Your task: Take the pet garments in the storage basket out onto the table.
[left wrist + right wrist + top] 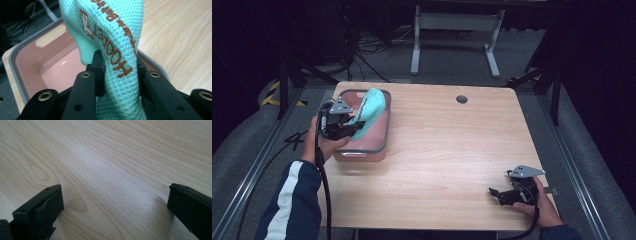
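Black jaws of the left gripper (117, 72) pinch a mint waffle-knit cloth (112, 37) above the pink bin (30, 60); soft, light, probably droopy, so grip a bunched fold. Right gripper (507, 192) rests agape on the table (452, 150).

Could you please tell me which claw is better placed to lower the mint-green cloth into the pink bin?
Left. The left claw is shut on the mint-green waffle-knit cloth above the pink plastic bin. The right claw is open at the table's far corner.
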A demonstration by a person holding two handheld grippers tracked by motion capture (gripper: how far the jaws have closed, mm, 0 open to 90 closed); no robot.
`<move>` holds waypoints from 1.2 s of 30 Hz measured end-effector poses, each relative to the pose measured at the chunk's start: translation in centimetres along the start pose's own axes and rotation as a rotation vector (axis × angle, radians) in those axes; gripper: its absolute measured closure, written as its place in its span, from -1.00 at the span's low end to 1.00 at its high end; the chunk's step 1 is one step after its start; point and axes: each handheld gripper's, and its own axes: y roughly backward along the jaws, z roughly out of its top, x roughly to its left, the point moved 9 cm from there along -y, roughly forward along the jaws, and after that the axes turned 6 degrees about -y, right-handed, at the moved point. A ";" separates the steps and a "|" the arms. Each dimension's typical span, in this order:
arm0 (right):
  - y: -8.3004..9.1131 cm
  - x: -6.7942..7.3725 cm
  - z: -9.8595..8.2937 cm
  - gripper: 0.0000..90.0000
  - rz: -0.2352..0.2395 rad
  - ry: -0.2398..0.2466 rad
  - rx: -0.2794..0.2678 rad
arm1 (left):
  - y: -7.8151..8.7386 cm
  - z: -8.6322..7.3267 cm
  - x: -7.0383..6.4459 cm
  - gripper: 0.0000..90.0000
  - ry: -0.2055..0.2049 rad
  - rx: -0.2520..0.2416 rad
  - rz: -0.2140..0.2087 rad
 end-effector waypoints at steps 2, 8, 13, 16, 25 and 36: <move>0.0 0.0 0.0 -0.99 0.000 0.000 0.000 | 0.3 0.3 -0.4 0.60 -0.014 -0.011 -0.004; 0.0 0.0 0.0 -0.99 0.000 0.000 0.000 | 1.1 1.7 -2.0 0.60 -0.059 -0.028 -0.025; 0.0 0.0 0.0 -0.99 0.000 0.000 0.001 | 1.3 3.1 -3.4 0.60 -0.095 -0.046 -0.041; 0.0 0.0 0.0 -0.99 0.000 0.000 0.001 | 1.2 3.9 -4.3 0.60 -0.102 -0.060 -0.057; 0.0 0.0 0.0 -0.99 0.000 0.000 0.001 | 0.1 5.5 -6.8 0.60 -0.153 -0.059 -0.114; 0.0 0.0 0.0 -0.99 0.000 -0.001 0.002 | -2.9 6.9 -10.6 0.60 -0.214 -0.032 -0.185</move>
